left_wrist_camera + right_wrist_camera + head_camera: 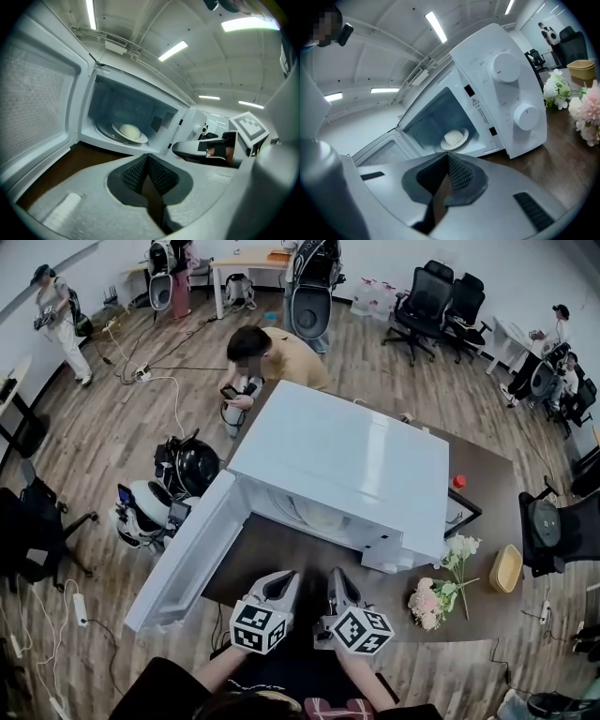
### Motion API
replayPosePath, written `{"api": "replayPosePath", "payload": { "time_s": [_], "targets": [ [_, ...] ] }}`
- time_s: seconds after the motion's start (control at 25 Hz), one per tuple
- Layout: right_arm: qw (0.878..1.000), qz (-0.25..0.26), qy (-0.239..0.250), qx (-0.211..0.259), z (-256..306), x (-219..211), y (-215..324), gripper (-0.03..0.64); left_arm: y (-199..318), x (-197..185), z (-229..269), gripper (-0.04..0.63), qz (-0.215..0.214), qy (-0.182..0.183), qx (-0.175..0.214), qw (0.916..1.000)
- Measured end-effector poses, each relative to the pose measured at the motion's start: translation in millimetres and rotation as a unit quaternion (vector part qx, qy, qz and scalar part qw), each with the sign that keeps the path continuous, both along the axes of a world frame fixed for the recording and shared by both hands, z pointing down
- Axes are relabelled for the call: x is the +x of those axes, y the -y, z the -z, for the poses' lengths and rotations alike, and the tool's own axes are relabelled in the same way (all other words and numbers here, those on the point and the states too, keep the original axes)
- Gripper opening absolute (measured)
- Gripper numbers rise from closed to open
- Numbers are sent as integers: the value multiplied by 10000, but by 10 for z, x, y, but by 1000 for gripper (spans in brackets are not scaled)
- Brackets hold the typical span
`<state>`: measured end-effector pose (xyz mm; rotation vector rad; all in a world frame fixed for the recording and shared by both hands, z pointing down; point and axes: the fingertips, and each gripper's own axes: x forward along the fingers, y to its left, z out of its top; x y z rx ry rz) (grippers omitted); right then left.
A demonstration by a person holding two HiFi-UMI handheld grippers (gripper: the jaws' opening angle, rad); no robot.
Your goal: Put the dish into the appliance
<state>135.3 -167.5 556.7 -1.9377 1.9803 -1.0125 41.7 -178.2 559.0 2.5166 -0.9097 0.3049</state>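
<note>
Inside the microwave [337, 465], on its turntable, sits the dish [143, 139], and a pale rounded lump [130, 131] lies on it. So the dish is in the cavity, well back from the opening. The microwave's door [187, 554] hangs wide open to the left of the cavity, out over the edge of the brown worktop [487, 493].

Now the tools. The left gripper [147, 156] hovers in front of the microwave's opening, apart from it, and its fingers [161, 176] are clenched together with nothing between them. The right gripper [447, 155] is just beside it, also in front of the microwave and angled toward the cavity. Its fingers [461, 176] are pressed together too, and they are empty as well. Neither tool touches the microwave or the dish.

Two white knobs [504, 67] show on the panel at the right of the cavity. To the right of the microwave, on the worktop, lies a bunch of pink and white flowers [441, 592], with a yellow bowl [506, 568] beyond them. Behind the microwave, a person [272, 357] in a tan top bends over something on the floor.
</note>
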Motion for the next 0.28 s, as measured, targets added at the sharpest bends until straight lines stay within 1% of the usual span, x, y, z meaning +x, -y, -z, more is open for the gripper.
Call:
{"api": "replayPosePath", "payload": {
  "time_s": [0.28],
  "targets": [
    [9998, 134, -167, -1, -10, 23, -5, 8, -9, 53, 3, 9, 74, -17, 32, 10000]
  ]
}}
